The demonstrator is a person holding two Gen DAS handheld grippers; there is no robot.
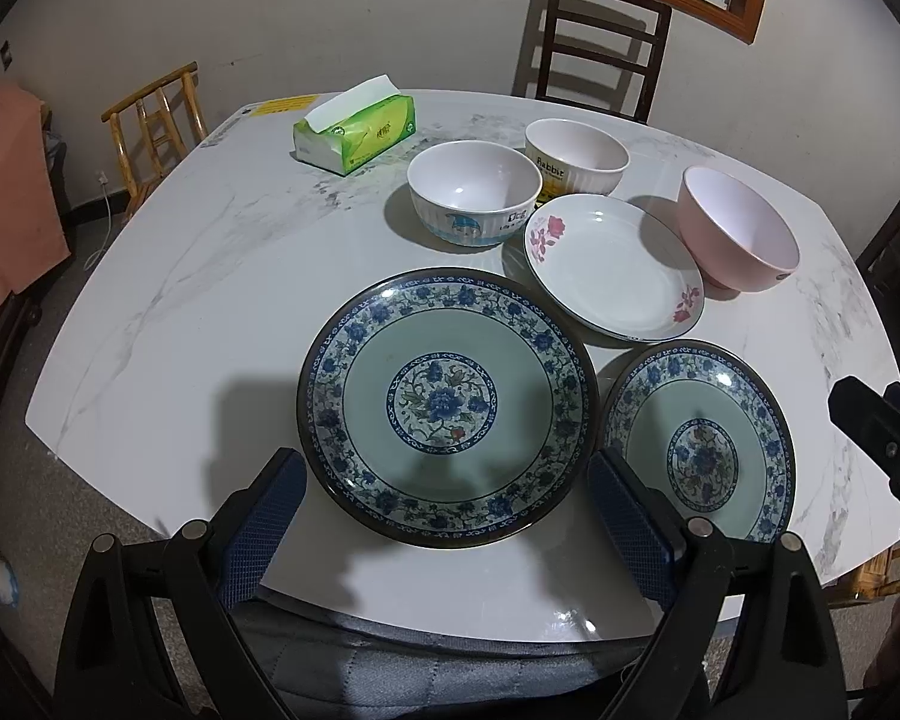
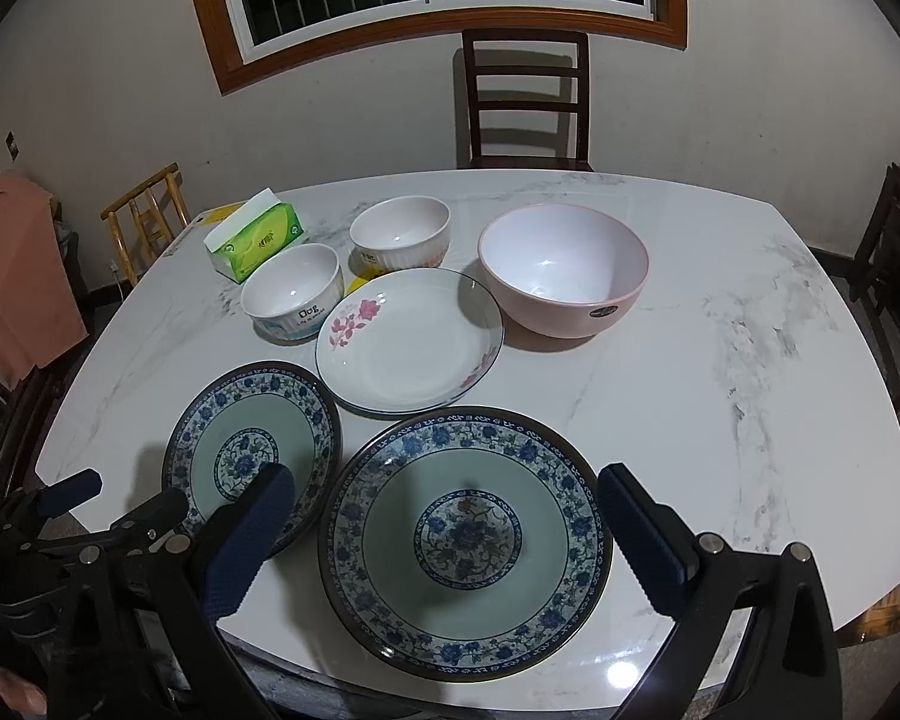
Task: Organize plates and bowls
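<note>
I hold both grippers low at the near edge of the white marbled table (image 1: 168, 276), and each is spread wide with nothing between its fingers: my left gripper (image 1: 444, 480) frames one round celadon-green plate with a blue floral rim (image 1: 447, 405), my right gripper (image 2: 447, 510) frames its twin (image 2: 465, 540). The twin lies just right of the first and close beside it.

Judging from the layout, stacking starts here. I would slide one finger under the near rim, the other over it, and close gently (glazed rims look slippery), lifting level.

Both plates lie flat, face up. Being round, they have no long axis, so any rim point serves.

Behind them sit a white shallow plate with pink flowers (image 2: 411, 342), a pink plastic bowl (image 2: 561, 270), and two white ribbed bowls (image 2: 291, 291), all upright.
</note>
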